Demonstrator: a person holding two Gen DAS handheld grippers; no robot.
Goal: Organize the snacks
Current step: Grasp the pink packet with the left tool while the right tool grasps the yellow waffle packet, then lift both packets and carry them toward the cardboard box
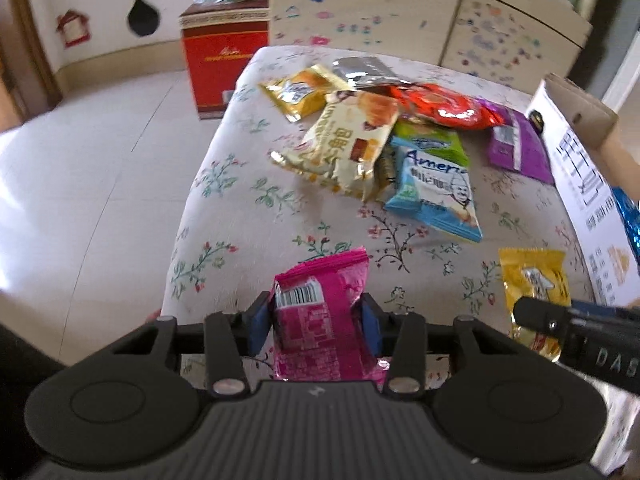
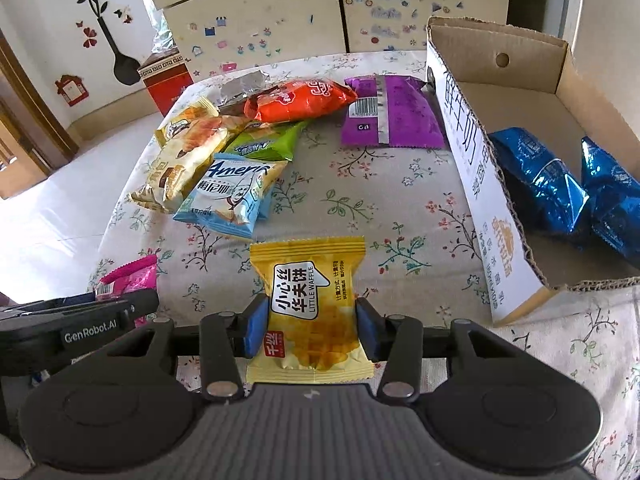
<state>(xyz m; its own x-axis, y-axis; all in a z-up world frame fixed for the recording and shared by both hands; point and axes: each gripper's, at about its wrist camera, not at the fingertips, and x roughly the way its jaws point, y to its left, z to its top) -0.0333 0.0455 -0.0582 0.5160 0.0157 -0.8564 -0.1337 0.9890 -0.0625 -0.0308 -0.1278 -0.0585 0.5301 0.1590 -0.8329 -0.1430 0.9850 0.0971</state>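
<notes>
now each gripper clamps a packet: left gripper [image 1: 316,322] pink packet [image 1: 320,312], right gripper [image 2: 310,330] yellow packet [image 2: 310,308].

Red box [image 1: 224,68], stickered cabinet [image 2: 256,20]

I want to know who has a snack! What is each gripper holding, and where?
Left gripper: pink packet, by its sides. Right gripper: yellow waffle packet, by its sides.

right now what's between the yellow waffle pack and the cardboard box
Nothing: only bare floral cloth separates the yellow waffle pack from the cardboard box, shown clearest in the right wrist view.
</notes>
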